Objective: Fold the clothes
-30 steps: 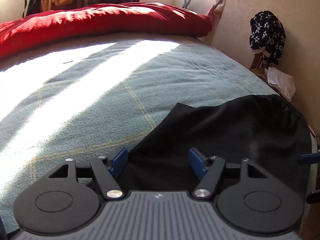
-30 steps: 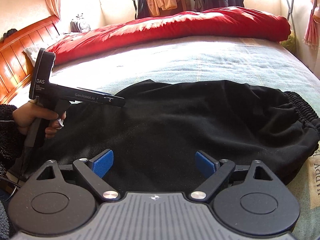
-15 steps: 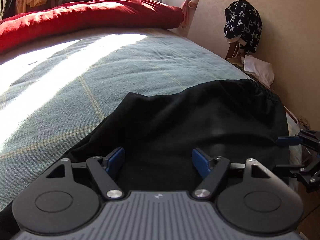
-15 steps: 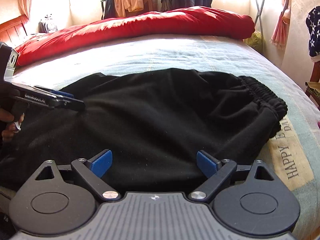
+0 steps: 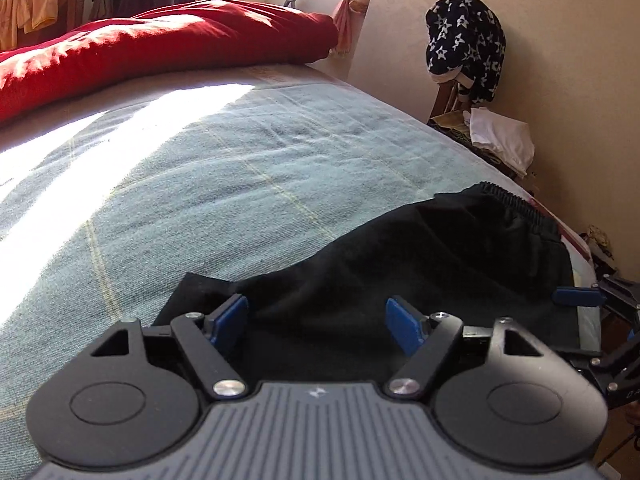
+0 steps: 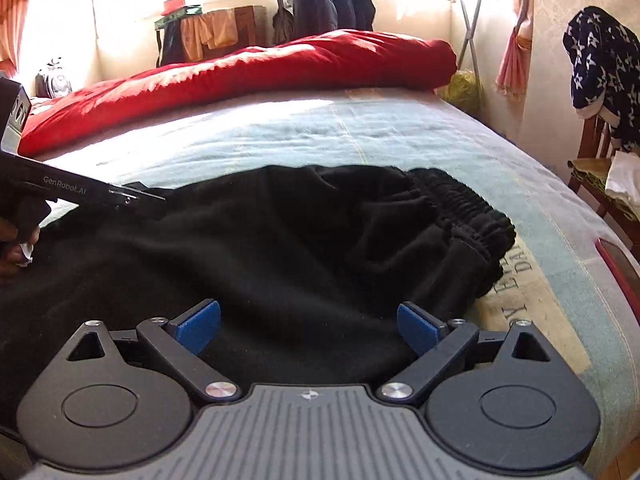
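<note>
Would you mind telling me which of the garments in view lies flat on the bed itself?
The black trousers, spread on the blue sheet; the star-print garment hangs over a chair, and the jackets hang on a rack.

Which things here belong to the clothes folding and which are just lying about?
Part of the job:
- black fleece trousers with elastic waistband
- left gripper, open
- right gripper, open
- blue-green woven bedspread

Lying about:
- red quilt
- navy star-patterned garment on the chair
- white cloth
- dark hanging jackets
</note>
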{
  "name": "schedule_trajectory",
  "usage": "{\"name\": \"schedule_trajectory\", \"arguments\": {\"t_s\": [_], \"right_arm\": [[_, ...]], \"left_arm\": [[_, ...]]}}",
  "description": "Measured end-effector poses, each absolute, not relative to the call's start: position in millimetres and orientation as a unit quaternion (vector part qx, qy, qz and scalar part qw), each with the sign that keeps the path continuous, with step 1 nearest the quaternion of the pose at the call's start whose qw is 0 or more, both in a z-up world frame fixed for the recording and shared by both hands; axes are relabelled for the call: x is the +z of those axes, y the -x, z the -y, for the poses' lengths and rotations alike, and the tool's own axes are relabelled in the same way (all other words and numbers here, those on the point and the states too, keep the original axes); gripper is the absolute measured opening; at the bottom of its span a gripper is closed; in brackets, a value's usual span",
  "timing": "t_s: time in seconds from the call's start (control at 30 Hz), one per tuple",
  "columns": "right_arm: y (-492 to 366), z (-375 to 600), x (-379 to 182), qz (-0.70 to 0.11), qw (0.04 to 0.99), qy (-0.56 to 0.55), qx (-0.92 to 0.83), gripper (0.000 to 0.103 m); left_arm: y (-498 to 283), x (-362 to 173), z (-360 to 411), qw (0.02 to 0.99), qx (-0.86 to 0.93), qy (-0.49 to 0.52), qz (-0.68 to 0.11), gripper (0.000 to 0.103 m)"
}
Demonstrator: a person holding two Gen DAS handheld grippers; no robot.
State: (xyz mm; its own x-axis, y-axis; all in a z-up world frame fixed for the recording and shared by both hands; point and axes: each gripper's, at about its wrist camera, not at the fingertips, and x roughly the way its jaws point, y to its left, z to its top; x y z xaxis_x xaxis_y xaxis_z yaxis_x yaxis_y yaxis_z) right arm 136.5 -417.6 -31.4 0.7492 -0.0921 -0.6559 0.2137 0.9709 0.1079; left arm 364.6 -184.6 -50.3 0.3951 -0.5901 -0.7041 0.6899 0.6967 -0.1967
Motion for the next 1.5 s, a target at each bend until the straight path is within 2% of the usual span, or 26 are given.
{"name": "schedule_trajectory", "arguments": {"t_s": [0.13,0.3,0.43,0.63,0.73,0.87,1.07,1.17,1.27,1.4,1.5], "right_arm": [[-123,421,-34,-0.34,0.931,-0.106,-0.08,0.098],[-125,426,-10,-0.292,0.947,-0.111,-0.077,0.098],[-141,433,-18,-0.307,0.942,-0.102,-0.088,0.099],[-144,430,-46,-0.343,0.932,-0.078,-0.088,0.103],[-145,430,-48,-0.344,0.931,-0.081,-0.088,0.103],[-146,430,-50,-0.348,0.93,-0.082,-0.085,0.103],[-151,428,-46,-0.354,0.929,-0.071,-0.084,0.103],[-150,426,-43,-0.356,0.928,-0.065,-0.086,0.103],[-148,416,-27,-0.36,0.927,-0.052,-0.088,0.103],[-140,386,1,-0.326,0.943,-0.045,-0.048,0.103],[-144,354,-3,-0.329,0.943,-0.043,-0.027,0.103]], "left_arm": [[-366,-47,183,0.832,-0.387,-0.065,-0.392,0.077],[-347,-25,173,0.829,-0.4,-0.076,-0.384,0.077],[-327,-18,158,0.829,-0.399,-0.068,-0.386,0.079],[-288,-34,145,0.836,-0.357,-0.182,-0.375,0.083],[-284,-43,131,0.839,-0.345,-0.158,-0.389,0.084],[-280,-27,120,0.848,-0.327,-0.125,-0.397,0.084],[-257,-22,114,0.82,-0.376,-0.087,-0.423,0.087],[-246,-41,114,0.815,-0.356,-0.103,-0.444,0.087],[-236,-31,112,0.816,-0.362,-0.122,-0.434,0.087],[-225,-16,98,0.825,-0.367,-0.133,-0.408,0.087],[-217,-21,83,0.82,-0.364,-0.142,-0.418,0.087]]}}
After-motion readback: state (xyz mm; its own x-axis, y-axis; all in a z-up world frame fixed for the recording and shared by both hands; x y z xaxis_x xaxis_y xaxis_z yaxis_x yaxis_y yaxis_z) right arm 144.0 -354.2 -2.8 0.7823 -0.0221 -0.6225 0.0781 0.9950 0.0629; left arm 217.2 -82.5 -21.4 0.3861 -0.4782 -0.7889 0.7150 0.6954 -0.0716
